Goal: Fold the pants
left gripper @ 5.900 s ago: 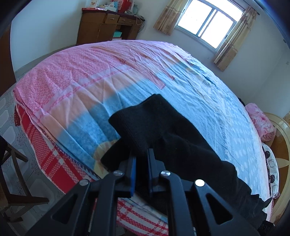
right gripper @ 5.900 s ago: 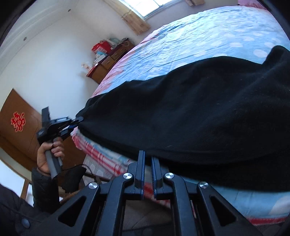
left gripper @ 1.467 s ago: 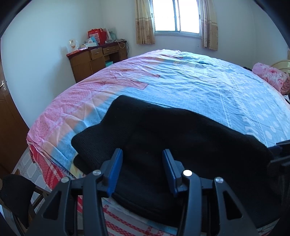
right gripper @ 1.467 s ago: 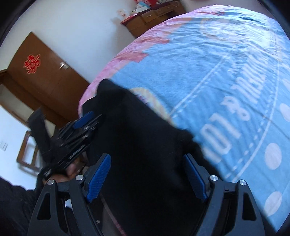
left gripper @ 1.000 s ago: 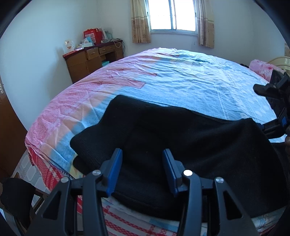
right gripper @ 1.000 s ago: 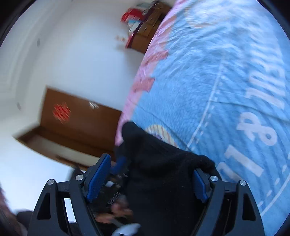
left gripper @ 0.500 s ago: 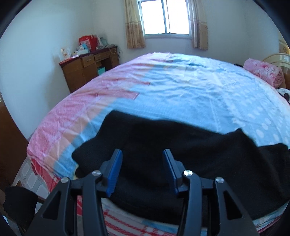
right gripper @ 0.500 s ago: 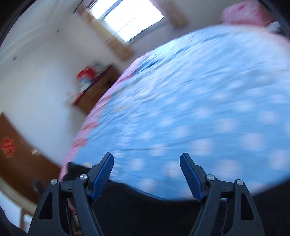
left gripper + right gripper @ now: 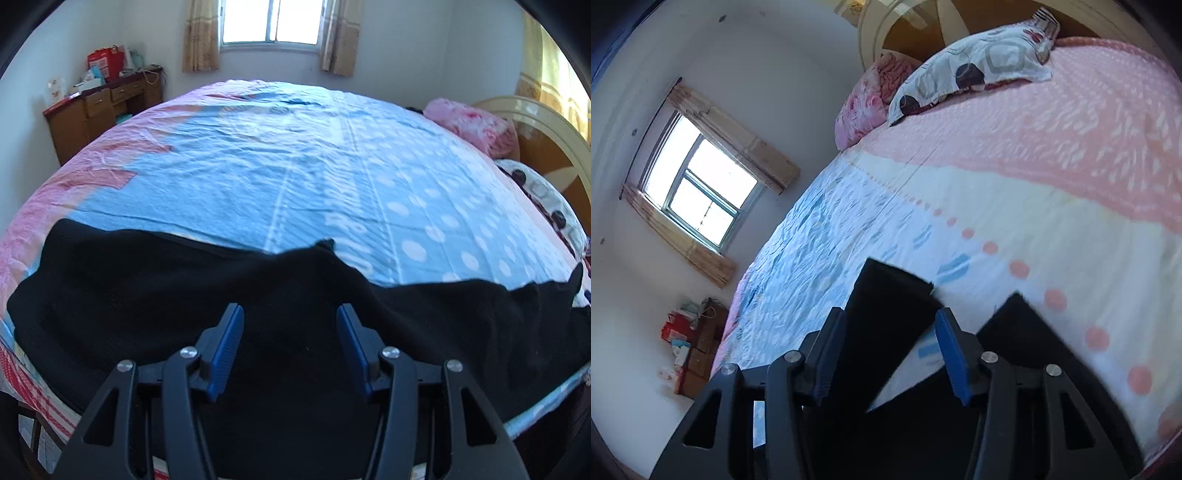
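Note:
Black pants (image 9: 147,295) lie spread along the near edge of the bed, across the whole width of the left wrist view. My left gripper (image 9: 290,325) is open and empty just above their middle. In the right wrist view the two leg ends of the pants (image 9: 886,314) lie apart in a V on the sheet. My right gripper (image 9: 890,332) is open and empty over the left leg end. Neither gripper shows in the other's view.
The bed (image 9: 314,166) has a blue, pink and cream sheet (image 9: 997,184). Pillows (image 9: 975,70) and a pink blanket (image 9: 472,125) lie by the headboard. A wooden desk (image 9: 96,110) with clutter stands by the wall left of the window (image 9: 273,22).
Both grippers had been shut on the pants, then opened and let go. The right gripper swung from the waist end toward the leg ends; the left view shifted right along the pants.

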A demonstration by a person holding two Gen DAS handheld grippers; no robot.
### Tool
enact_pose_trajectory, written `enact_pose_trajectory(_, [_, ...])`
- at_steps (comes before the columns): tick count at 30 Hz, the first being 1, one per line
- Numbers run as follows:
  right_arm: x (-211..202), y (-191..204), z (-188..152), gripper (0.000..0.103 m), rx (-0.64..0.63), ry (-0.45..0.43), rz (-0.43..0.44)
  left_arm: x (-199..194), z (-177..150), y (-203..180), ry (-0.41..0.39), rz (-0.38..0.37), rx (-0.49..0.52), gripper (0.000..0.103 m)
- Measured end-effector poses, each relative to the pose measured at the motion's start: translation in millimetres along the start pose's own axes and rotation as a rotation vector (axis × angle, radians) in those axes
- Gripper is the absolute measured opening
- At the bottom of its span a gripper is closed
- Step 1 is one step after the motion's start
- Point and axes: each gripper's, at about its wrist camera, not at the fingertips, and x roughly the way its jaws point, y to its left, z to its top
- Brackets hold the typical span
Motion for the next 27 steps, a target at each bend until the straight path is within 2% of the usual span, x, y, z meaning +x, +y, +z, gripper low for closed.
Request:
enact_pose_trajectory(5, [34.7, -3.9, 13.7, 0.053, -0.145, 0.088, -0.076, -3.4, -3.8, -1.8, 0.011, 0.014, -0.013, 0.055])
enact_pose_trajectory(9, [47.9, -7.8, 15.6, 0.053, -0.199, 0.173, -0.016, 4.7, -7.5, -5.0, 0.052, -0.007, -0.031, 0.055])
enact_pose_trajectory(13, [46.8, -6.5, 15.0, 0.053, -0.218, 0.212, 0.047, 7.5, -12.5, -11.7, 0.075, -0.019, -0.030, 0.055])
enact_pose_trajectory(14, [43.6, -5.2, 14.5, 0.043, -0.225, 0.207, 0.059, 6.5, -13.2, -13.1, 0.074, -0.020, -0.026, 0.055])
enact_pose_trajectory(15, [43.3, -4.9, 14.4, 0.011, -0.233, 0.195, 0.062, 5.0, -13.9, -14.7, 0.073, -0.019, -0.021, 0.055])
enact_pose_trajectory(16, [45.3, -5.7, 13.5, 0.005, -0.230, 0.205, 0.063, 3.1, -14.5, -15.9, 0.071, -0.018, -0.017, 0.055])
enact_pose_trajectory(20, [41.6, -1.8, 14.0, 0.005, -0.227, 0.176, 0.068, -4.6, -14.4, -17.0, 0.059, -0.014, -0.014, 0.055])
enact_pose_trajectory(27, [-2.4, 16.1, 28.6, 0.005, -0.200, 0.091, 0.144, -12.9, -13.6, -20.2, 0.045, -0.033, -0.017, 0.055])
